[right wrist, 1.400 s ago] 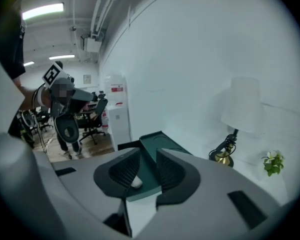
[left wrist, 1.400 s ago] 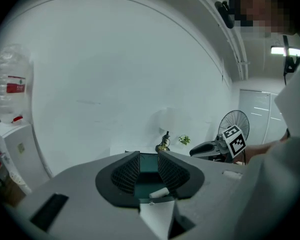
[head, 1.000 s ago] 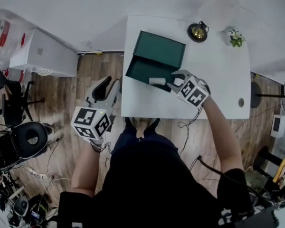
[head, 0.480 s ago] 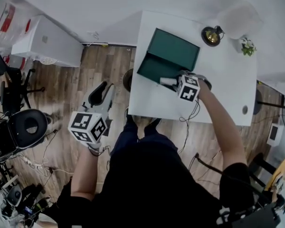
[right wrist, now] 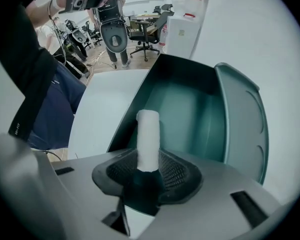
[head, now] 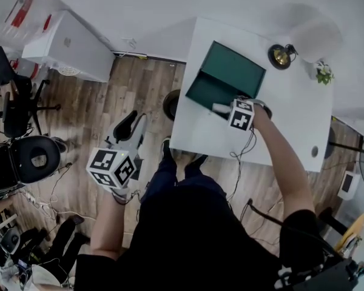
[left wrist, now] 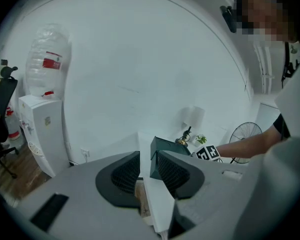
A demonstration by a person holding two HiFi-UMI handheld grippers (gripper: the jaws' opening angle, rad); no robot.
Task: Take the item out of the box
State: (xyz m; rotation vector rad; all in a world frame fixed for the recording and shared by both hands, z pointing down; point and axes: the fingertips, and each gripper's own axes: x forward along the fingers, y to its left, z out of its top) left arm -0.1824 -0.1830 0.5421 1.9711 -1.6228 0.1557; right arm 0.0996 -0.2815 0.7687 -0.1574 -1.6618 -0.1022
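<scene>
Right gripper (right wrist: 149, 159) view: jaws opening around the white roll (right wrist: 148, 134) in the green box (right wrist: 200, 129). Only head view shows left gripper (head: 132, 123) over floor (head: 139, 90), jaws apart, empty.

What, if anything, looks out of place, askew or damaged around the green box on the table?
Nothing stands out: no spill or damage. The green box sits open on the table. The white roll lies at its front edge between the right gripper's fingers, which are opening and not pressing on it.
</scene>
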